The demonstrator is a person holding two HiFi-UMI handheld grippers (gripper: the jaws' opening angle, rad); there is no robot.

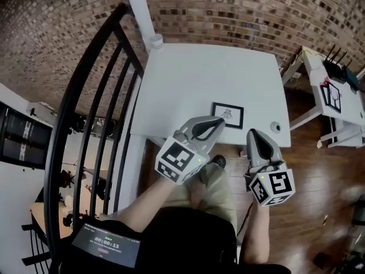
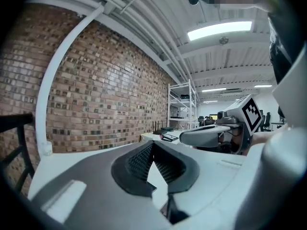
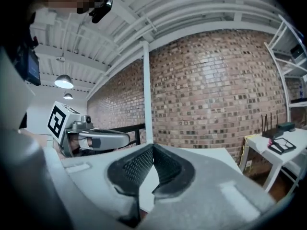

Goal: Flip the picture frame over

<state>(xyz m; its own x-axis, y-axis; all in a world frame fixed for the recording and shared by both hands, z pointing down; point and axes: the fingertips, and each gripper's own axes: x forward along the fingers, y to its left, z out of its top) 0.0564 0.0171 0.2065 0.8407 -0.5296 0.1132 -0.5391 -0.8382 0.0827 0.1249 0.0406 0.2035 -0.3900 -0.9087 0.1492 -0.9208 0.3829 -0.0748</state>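
**Frame flat on the surface, both hand-held grippers closed and empty**

A white rectangular surface fills the middle of the head view. Its far edge meets a red-brown brick wall that runs across the top of the frame. A white round pipe rises at the surface's upper left corner. The floor at lower right is dark polished wood.

A black metal railing curves down the left side of the head view. At the right edge stands a second white table carrying a black box with upright antennas. A dark screen with lit digits sits at lower left. In the left gripper view a white open shelving rack stands against the brick, under a long ceiling strip light.

The black-bordered picture frame with a white mount lies flat near the surface's near edge, right of centre, drawing side up.

The left hand-held gripper overlaps the frame's lower left corner in the head view. The right hand-held gripper is just below and to the right of the frame. In each gripper's own view the jaw tips meet, with nothing between them, and neither gripper holds the frame.
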